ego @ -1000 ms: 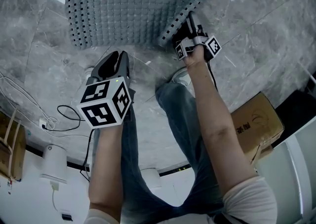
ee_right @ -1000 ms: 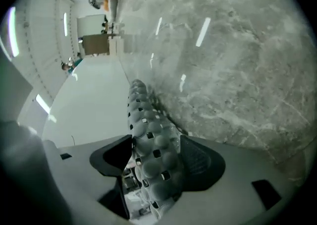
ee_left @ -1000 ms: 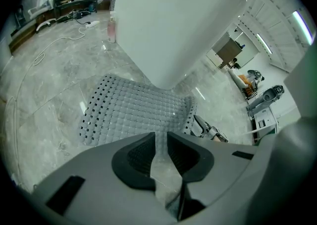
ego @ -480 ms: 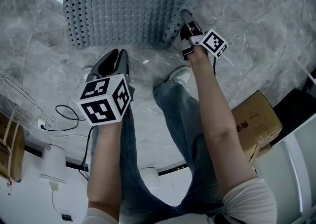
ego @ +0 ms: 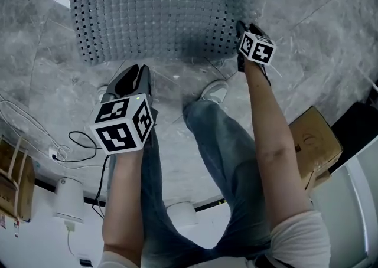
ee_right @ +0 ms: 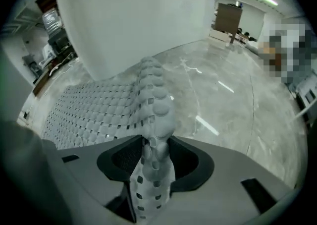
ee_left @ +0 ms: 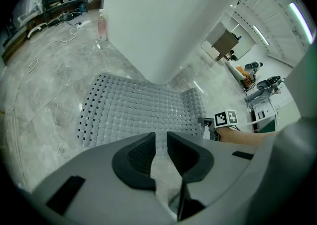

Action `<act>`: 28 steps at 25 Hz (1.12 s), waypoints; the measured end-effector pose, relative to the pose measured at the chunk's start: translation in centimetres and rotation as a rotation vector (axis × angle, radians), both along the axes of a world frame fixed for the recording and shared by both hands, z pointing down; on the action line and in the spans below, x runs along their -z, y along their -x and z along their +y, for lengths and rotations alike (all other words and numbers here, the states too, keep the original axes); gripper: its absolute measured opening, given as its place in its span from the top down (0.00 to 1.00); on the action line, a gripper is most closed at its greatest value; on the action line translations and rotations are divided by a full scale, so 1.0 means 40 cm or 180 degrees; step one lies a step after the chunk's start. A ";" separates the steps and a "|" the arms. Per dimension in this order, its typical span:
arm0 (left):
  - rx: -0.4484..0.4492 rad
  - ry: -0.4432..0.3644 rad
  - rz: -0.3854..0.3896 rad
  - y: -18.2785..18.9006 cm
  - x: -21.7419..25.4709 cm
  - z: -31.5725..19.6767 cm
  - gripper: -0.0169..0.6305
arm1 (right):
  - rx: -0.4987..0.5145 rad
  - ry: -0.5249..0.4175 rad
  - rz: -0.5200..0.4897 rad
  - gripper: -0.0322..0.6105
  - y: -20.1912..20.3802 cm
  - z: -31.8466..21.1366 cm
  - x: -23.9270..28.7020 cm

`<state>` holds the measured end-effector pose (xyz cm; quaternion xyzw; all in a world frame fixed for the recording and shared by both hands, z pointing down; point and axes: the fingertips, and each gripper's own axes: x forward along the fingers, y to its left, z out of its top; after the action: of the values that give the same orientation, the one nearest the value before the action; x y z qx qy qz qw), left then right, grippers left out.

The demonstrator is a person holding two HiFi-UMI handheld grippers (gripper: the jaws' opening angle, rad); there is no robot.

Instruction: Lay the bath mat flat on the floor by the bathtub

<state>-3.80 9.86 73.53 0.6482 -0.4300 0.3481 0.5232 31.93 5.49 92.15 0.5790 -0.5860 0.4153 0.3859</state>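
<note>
The grey perforated bath mat (ego: 159, 13) lies spread on the marble floor beside the white bathtub (ee_left: 163, 21). My right gripper (ego: 242, 29) is at the mat's right near corner. Its jaws are opening, with the mat's raised edge (ee_right: 154, 105) still pinched between the pads (ee_right: 184, 157). My left gripper (ego: 134, 78) hovers above the floor just short of the mat's near edge. Its jaws (ee_left: 161, 142) stand a little apart with nothing in them. From the left gripper view the mat (ee_left: 138, 110) looks almost flat, and the right gripper (ee_left: 209, 124) sits at its right end.
The person's legs and a shoe (ego: 215, 91) stand just behind the mat. A cardboard box (ego: 313, 143) is at the right, and cables (ego: 77, 143) and a white device (ego: 68, 196) at the left. A pink bottle (ee_left: 102, 25) stands by the tub.
My right gripper has moved right and farther away, pulling the folded-up right corner of the mat outward so it lies flatter. The left gripper has stayed in place.
</note>
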 end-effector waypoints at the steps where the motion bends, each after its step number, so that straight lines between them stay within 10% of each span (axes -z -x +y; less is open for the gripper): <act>1: 0.0002 0.0001 -0.0023 0.007 -0.004 -0.001 0.85 | -0.0174 0.0042 -0.0028 0.63 -0.016 0.004 -0.022; 5: 0.0031 -0.0034 -0.0073 0.026 -0.001 -0.014 0.85 | -0.0651 0.0053 -0.0122 0.44 -0.082 0.028 -0.070; 9: 0.0048 -0.0035 -0.0078 0.032 -0.002 -0.010 0.85 | -0.0250 -0.0333 0.0141 0.38 -0.077 -0.013 0.003; 14: 0.0010 0.0013 -0.0084 0.037 -0.011 0.000 0.85 | 0.0811 -0.0315 -0.0071 0.71 0.068 -0.084 -0.003; 17: 0.0046 -0.0037 -0.0107 0.058 -0.004 -0.021 0.85 | 0.0475 -0.0007 -0.0045 0.88 0.047 -0.091 -0.054; 23: 0.0166 -0.0090 -0.0116 0.102 0.000 -0.044 0.85 | -0.0108 0.0220 -0.0071 0.90 0.025 -0.059 -0.098; 28: 0.0163 -0.0141 -0.0176 0.162 -0.019 -0.037 0.85 | 0.0193 0.0197 -0.0160 0.90 0.111 -0.028 -0.035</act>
<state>-10.29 8.38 74.28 0.6385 -0.4684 0.3427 0.5054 27.48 4.35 93.53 0.5381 -0.5998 0.4357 0.4011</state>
